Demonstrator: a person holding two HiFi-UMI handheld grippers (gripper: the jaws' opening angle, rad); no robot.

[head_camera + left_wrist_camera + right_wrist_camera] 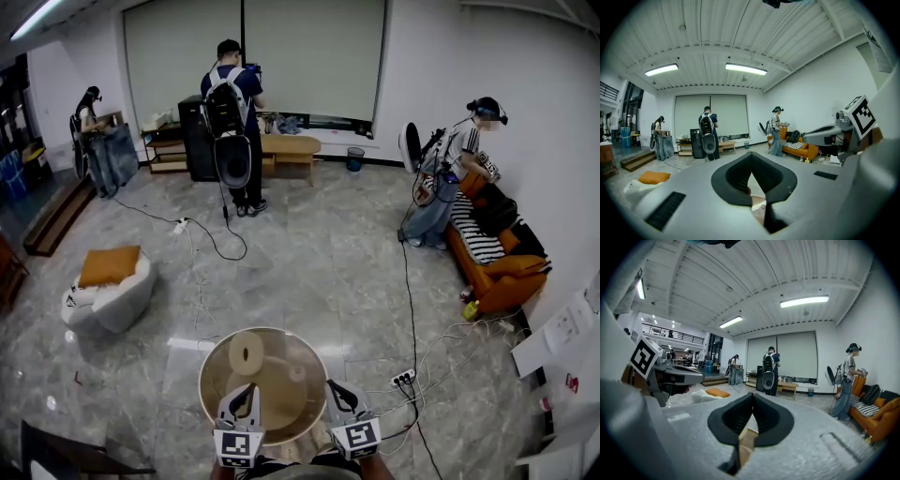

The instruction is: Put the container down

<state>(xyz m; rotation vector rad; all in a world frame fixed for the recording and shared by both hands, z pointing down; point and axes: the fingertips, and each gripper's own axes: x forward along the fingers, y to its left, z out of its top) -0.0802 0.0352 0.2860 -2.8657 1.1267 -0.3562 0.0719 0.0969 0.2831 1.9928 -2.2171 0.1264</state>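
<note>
With the left gripper point(242, 394) and right gripper point(338, 391) jaws both pinched tight on only the near rim of the container point(277, 375), it could tilt, slip free and drop to the floor point(309, 272).

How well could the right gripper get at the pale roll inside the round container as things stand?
Probably not: the right gripper is shut on the near rim of the container, and the left gripper appears to hold it too. The roll lies nearer the far side; letting go might tip the container.
</note>
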